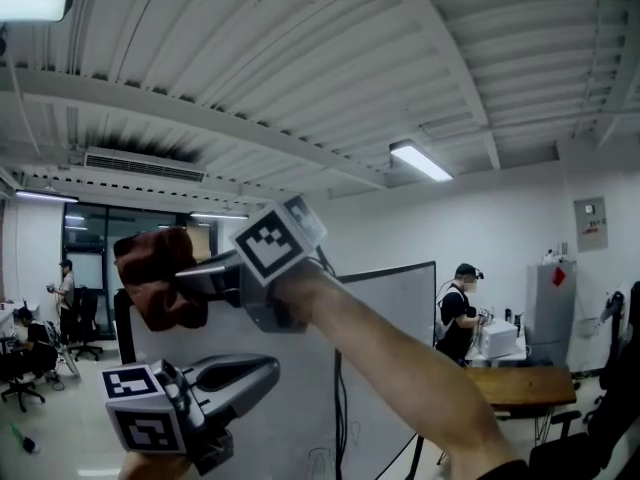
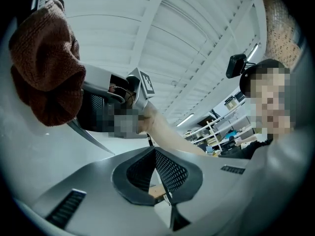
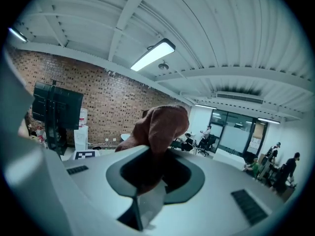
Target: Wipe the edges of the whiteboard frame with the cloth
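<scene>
Bunched into a lumpy wad: a rust-brown knitted cloth [image 1: 158,280], coarse in weave, folds hanging loose below the grip. Raised high in the head view, up by the upper left corner of the dark-framed white whiteboard [image 1: 385,313]; cannot tell whether touching the frame there. Clamped between the grey jaws of the right gripper [image 1: 186,286], reaching leftward from a bare forearm. In the right gripper view, seen as a brown mound [image 3: 162,127] rising out of the dark pads of that gripper [image 3: 147,156], jaws pressed onto it with only the fabric's thickness between them. Lower and nearer in the head view, the left gripper [image 1: 268,368], pointing right, well below the cloth. In its own view [image 2: 154,154], mesh-faced pads meeting at the tips, nothing pinched between them, the cloth [image 2: 47,68] visible up at the left.
</scene>
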A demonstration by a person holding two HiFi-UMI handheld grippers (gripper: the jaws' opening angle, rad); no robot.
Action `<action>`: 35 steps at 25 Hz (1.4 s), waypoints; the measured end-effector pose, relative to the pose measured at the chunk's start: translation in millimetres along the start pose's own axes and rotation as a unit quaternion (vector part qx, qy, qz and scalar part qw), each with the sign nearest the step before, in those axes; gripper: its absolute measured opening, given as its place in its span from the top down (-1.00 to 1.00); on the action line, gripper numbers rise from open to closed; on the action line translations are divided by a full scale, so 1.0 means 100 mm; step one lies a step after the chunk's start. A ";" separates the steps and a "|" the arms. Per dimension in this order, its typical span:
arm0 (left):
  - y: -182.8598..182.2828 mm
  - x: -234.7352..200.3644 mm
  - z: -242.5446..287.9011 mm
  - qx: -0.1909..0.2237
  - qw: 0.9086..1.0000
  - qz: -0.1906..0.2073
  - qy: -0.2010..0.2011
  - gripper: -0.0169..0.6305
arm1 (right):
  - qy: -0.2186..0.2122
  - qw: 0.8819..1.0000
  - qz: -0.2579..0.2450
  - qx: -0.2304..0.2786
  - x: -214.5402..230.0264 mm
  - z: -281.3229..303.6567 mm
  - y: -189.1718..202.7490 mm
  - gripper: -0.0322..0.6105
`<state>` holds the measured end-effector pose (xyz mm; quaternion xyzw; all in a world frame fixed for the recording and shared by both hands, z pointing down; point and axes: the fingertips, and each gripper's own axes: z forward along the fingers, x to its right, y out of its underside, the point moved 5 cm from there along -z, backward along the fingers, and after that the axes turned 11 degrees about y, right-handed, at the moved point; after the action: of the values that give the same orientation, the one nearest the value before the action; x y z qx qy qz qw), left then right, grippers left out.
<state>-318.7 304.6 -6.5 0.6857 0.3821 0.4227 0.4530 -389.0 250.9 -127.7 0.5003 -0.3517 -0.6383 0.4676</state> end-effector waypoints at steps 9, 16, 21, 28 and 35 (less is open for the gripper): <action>0.14 -0.32 0.27 0.008 0.999 0.013 -0.034 0.98 | -0.040 0.999 -0.006 -0.007 0.17 -0.02 0.13 0.66; 0.24 -0.47 0.55 0.011 0.998 0.032 -0.057 0.98 | -0.044 0.999 -0.012 -0.019 0.33 -0.16 0.24 0.66; 0.32 -0.51 0.70 0.010 0.997 0.033 -0.068 0.98 | -0.044 0.999 -0.010 -0.019 0.46 -0.29 0.33 0.66; 0.41 -0.60 0.94 0.007 0.998 0.019 -0.061 0.98 | -0.021 1.000 0.000 -0.018 0.70 -0.45 0.44 0.66; 0.43 -0.71 1.05 0.007 1.000 0.008 -0.029 0.98 | 0.000 1.000 0.008 -0.021 0.85 -0.54 0.49 0.66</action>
<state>-240.2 196.1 -7.2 0.7039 0.3660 0.4038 0.4555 -330.4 155.9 -123.1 0.4875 -0.3422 -0.6418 0.4831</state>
